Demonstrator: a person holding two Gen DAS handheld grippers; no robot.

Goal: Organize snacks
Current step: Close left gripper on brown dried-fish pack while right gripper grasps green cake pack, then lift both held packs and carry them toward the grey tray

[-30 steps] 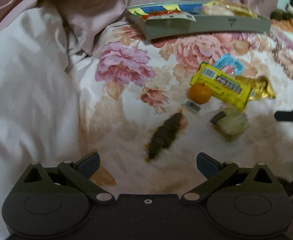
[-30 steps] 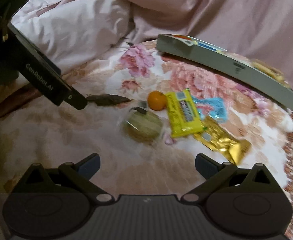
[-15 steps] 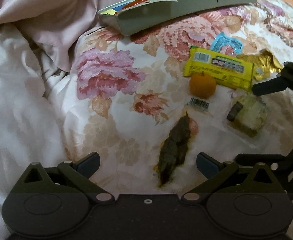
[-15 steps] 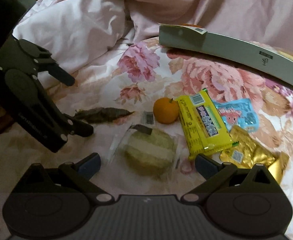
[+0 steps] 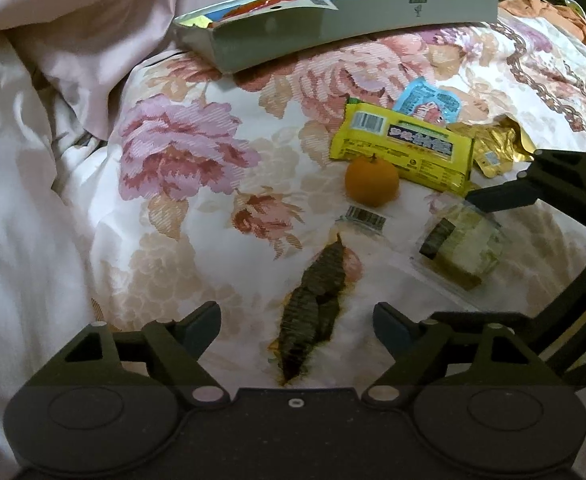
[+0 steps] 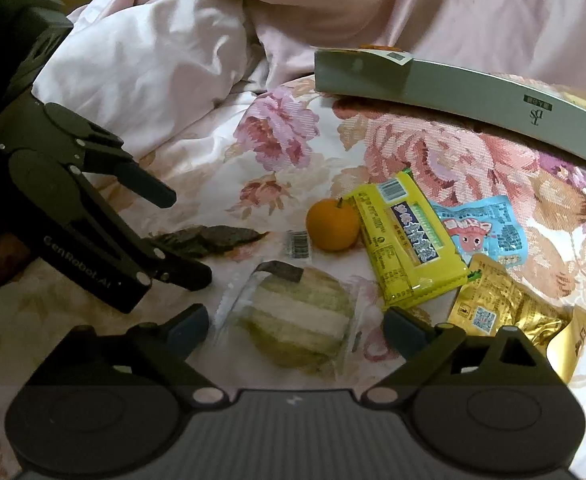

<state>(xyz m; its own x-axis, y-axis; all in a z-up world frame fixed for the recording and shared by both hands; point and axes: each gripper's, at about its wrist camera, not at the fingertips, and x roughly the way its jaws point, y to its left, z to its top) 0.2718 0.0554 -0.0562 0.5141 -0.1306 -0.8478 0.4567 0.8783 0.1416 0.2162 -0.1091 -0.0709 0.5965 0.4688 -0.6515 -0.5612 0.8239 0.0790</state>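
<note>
Your L claw [image 5: 295, 326], parted & closing, straddles the dark jerky strip [image 5: 313, 304], long axis running fwd between its jaws; R claw [image 6: 295, 330], also closing, brackets the green cake [image 6: 297, 320].

On the flowered quilt [image 5: 181, 152] the snacks lie in a loose cluster. Taking the orange [image 6: 332, 224] as the dial's centre in the right wrist view: the dried-leaf strip [image 6: 213, 240] lies at nine o'clock, the wrapped round cake [image 6: 301, 320] at six, the long packet [image 6: 407, 236] touching at three. The fish-print sachet [image 6: 481, 232] and foil pouch [image 6: 509, 312] sit beyond the packet. The tray [image 6: 473, 92] holding more packets lies at one o'clock, well apart.
</note>
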